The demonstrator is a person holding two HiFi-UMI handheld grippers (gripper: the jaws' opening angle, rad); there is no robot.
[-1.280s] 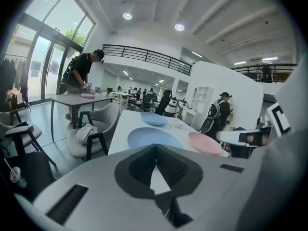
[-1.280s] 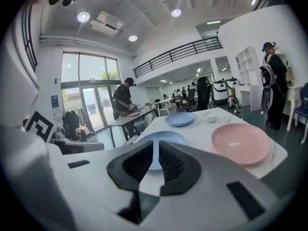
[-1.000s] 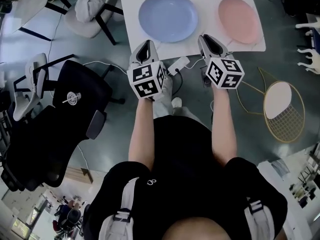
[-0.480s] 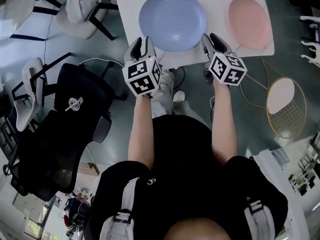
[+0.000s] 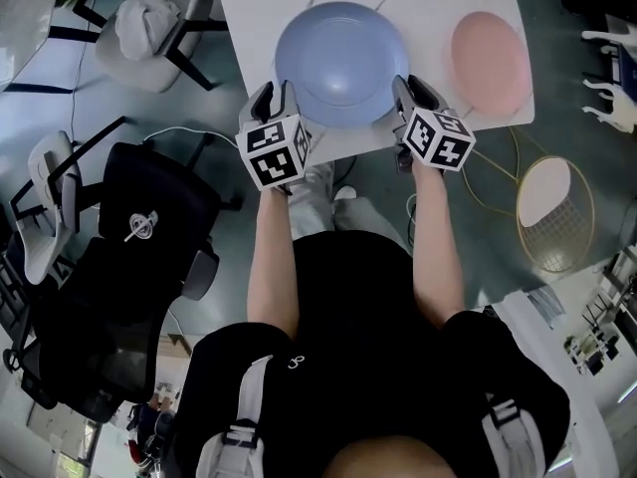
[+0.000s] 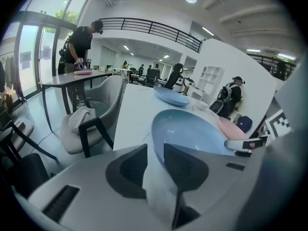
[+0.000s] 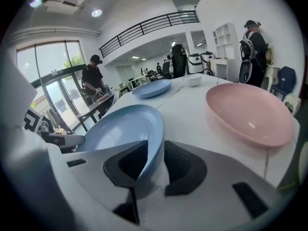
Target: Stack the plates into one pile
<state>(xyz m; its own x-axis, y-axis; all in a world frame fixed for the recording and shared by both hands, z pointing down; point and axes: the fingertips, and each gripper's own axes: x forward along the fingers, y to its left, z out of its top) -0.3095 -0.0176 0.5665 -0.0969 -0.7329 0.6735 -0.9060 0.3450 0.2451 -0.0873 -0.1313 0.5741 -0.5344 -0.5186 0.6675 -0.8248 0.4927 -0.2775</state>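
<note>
Blue plate [image 5: 341,63] on white table [image 5: 428,8], pink plate [image 5: 488,63] apart at its right, left gripper [image 5: 271,103] at left rim, jaws apart and just widened, rim between them hard to tell, right gripper [image 5: 410,90] jaws just narrowing, loosely straddling right rim, near rim partly hidden by grippers.

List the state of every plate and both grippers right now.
near blue plate: flat on table, rim between both grippers' jaws.
pink plate: flat on table, apart, untouched.
far blue plate: flat on table, untouched.
left gripper: jaws open, just been opening.
right gripper: jaws open, just been closing.
</note>
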